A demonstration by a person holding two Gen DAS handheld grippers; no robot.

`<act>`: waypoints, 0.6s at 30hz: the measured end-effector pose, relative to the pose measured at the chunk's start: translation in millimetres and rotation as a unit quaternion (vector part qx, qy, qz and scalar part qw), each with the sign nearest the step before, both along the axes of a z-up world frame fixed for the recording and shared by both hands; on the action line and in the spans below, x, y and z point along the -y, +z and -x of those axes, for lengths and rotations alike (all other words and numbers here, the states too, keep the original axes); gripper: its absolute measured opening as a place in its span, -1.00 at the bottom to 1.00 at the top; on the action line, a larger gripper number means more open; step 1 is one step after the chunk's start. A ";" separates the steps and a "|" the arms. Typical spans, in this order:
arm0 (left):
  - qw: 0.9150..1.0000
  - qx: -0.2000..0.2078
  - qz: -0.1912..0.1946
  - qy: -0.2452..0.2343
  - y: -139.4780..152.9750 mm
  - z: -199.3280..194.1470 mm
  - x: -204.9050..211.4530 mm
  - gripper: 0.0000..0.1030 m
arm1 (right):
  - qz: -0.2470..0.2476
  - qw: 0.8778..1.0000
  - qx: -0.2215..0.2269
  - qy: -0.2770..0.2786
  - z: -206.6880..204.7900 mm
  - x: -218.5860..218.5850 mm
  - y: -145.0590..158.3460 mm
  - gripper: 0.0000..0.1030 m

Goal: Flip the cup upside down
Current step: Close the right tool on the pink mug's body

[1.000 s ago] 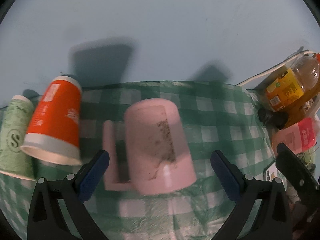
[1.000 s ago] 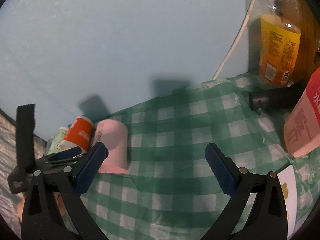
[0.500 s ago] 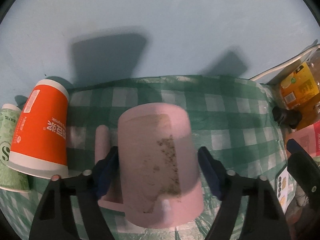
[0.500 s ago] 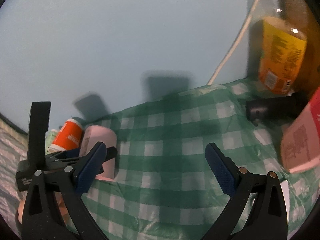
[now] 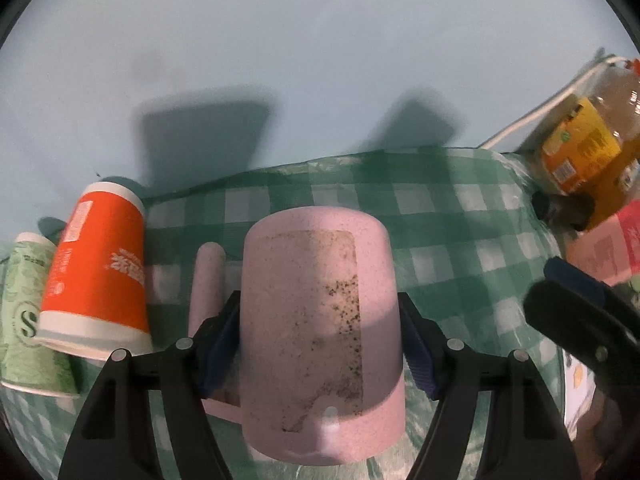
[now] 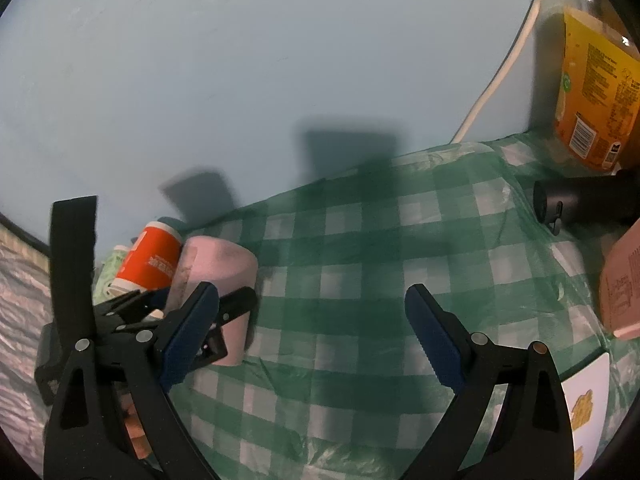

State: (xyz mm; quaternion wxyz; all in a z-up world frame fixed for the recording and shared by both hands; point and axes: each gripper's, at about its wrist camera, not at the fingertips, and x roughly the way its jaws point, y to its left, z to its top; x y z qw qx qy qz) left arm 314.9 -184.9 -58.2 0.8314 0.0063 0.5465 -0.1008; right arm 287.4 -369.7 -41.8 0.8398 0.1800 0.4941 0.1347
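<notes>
A pink mug (image 5: 320,328) with a worn label patch stands rim-down on the green checked tablecloth (image 5: 440,216), its handle (image 5: 206,280) to the left. My left gripper (image 5: 320,348) is shut on the mug, one blue pad pressed on each side of its body. In the right wrist view the mug (image 6: 216,276) sits at the left with the left gripper's fingers (image 6: 236,300) around it. My right gripper (image 6: 312,340) is open and empty over the cloth, to the right of the mug.
An orange paper cup (image 5: 96,276) and a green paper cup (image 5: 28,312) stand rim-down left of the mug. At the right are a juice bottle (image 6: 592,92), a black cylinder (image 6: 580,200), a pink carton (image 6: 620,280) and a white cable (image 6: 500,76). A pale wall is behind.
My left gripper has moved forward around the pink mug and closed from wide open onto its sides. The right gripper has stayed open, drifting slightly.
</notes>
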 end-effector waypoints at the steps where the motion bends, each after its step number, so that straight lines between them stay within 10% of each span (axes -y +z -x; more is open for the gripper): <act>1: 1.000 0.001 0.002 -0.005 3.4 2.5 0.5 0.44 | -0.001 1.000 0.002 -0.001 1.3 0.2 1.6 0.85; 18: 0.998 0.008 0.041 -0.051 32.5 101.5 -51.1 0.44 | -0.046 0.998 0.013 0.051 66.8 -27.9 18.9 0.85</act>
